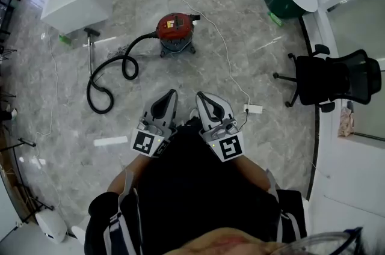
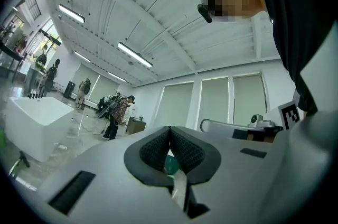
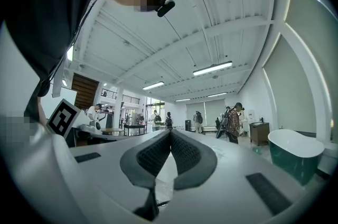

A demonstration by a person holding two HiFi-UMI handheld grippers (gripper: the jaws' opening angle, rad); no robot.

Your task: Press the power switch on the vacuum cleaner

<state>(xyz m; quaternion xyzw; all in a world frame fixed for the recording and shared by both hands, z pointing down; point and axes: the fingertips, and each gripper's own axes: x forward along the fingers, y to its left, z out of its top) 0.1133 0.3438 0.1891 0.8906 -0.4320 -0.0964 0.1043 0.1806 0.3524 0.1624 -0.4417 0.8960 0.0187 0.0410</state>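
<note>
Your left gripper (image 1: 170, 95) and right gripper (image 1: 201, 95) sit side by side close in front of your body, tips pointing forward over the grey marble floor (image 1: 240, 7). In the left gripper view, the left gripper (image 2: 169, 128) has its jaws closed, pads meeting at the tips with nothing between them. The right gripper (image 3: 170, 132) shows the same in its own view: jaws closed and empty. Well ahead of both stands the red vacuum cleaner (image 1: 175, 30), apart from the grippers, its black hose (image 1: 111, 70) looping across the floor to its left. Its power switch is too small to make out. A black office chair (image 1: 331, 79) stands off to your right.
</note>
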